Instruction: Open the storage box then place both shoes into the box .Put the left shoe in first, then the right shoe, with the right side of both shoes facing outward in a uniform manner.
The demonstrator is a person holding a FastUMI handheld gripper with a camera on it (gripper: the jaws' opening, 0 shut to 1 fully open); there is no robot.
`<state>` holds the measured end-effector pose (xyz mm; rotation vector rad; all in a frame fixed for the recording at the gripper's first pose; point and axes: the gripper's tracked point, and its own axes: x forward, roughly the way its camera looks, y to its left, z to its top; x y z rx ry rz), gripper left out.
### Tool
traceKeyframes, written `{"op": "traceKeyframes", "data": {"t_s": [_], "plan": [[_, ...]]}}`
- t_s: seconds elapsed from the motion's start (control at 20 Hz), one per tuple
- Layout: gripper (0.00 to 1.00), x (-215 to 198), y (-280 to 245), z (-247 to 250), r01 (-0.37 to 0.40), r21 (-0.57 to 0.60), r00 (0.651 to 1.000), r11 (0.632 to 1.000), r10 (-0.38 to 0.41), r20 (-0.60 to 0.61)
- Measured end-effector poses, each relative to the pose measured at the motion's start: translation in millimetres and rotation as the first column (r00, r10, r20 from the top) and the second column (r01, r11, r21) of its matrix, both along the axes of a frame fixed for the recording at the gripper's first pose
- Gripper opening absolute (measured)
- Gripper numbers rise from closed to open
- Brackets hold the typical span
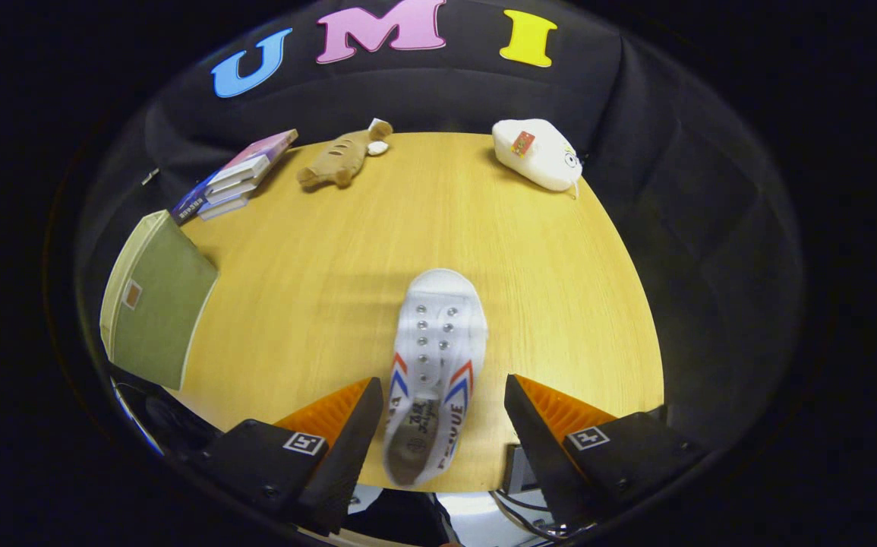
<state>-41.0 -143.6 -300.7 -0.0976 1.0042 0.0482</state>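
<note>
On the wooden table (529,251), catalogued from the gripper's own view:

1. White shoe (432,365), canvas, with metal eyelets and red and blue stripes on its sides. It lies toe away from the gripper, heel at the near table edge, its opening facing up. The heel end sits between the two fingers; the toe reaches beyond them.

2. Gripper (443,410). Fingers spread wide, one either side of the shoe's heel. The finger on the left of the view stands close against the shoe's side; whether it touches cannot be told. The other stands clearly apart from it. Nothing is gripped.

3. Storage box (153,304), olive green with pale edging and a small tag on its face, at the table's left edge, well apart from the shoe. It appears closed.

4. Stack of books (237,176), at the far left corner, beyond the box.

5. Brown plush toy (341,158), lying at the far edge, just beside the books.

6. White soft pouch (537,153), with a small red patch, at the far right corner.
</note>
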Motion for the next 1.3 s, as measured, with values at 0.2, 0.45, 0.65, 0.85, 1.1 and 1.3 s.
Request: {"op": "traceKeyframes", "data": {"t_s": [0.2,0.45,0.65,0.85,1.1,1.3], "plan": [[0.99,-6.5,-19.8,-26.8,-0.002,-0.022,0.999,1.000,0.001,-0.054],[0.99,-14.1,-21.3,-55.0,0.006,0.007,0.992,1.000,-0.005,-0.129],[0.92,-3.8,-9.9,-60.6,0.018,0.085,0.992,0.996,-0.007,-0.127],[0.52,-3.7,1.5,-62.7,0.048,0.141,0.988,0.989,-0.026,-0.154],[0.23,-3.4,-0.5,-61.5,0.141,0.144,0.973,0.979,-0.110,-0.202],[0.08,-4.9,-1.2,-58.1,0.138,0.133,0.973,0.982,-0.109,-0.201]]}}
